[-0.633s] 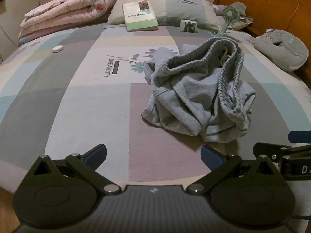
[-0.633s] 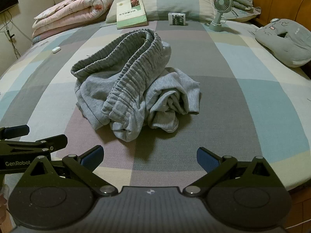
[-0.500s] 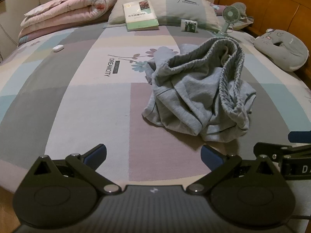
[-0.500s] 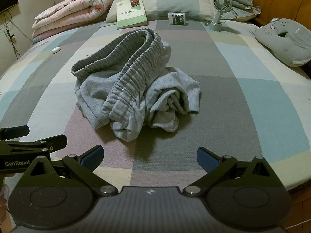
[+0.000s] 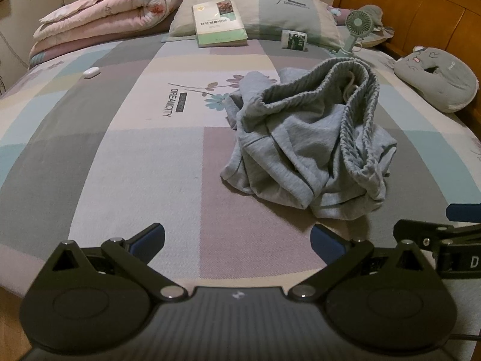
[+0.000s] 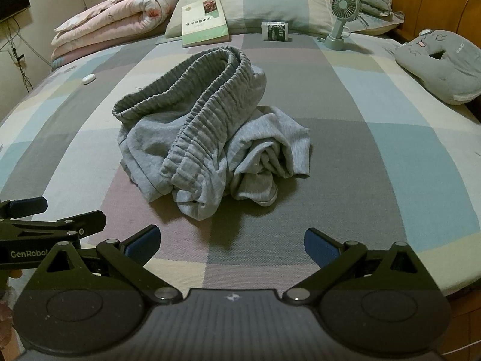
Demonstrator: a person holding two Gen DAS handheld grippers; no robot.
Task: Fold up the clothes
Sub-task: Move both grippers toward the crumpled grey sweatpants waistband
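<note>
- Grey sweatpants point(image 5: 306, 138) sit in a crumpled heap in the middle of the bed point(image 5: 120, 162), the ribbed elastic waistband point(image 6: 192, 114) standing up in a loop on top of the pile.
- Left gripper point(image 5: 237, 236) hovers at the near edge of the bed, jaws spread wide, nothing between them; the sweatpants lie ahead and off to its right, not touched.
- Right gripper point(image 6: 231, 239) is likewise spread wide and empty, with the heap ahead and slightly left, clear of its blue pads point(image 6: 318, 245).
- The two grippers sit side by side; each shows at the edge of the other's view.
- Far end of the bed: a green-and-white book point(image 5: 219, 19) leaning on the pillow point(image 5: 288, 3), a small box point(image 5: 294, 39) beside it, and a mint handheld fan point(image 6: 342, 15) standing upright.
- A rolled pink quilt point(image 5: 102, 21) lies at far left, a grey cat-face cushion point(image 6: 442, 63) at far right.
- A small white object point(image 5: 91, 72) rests on the sheet near the quilt; too small to identify.
</note>
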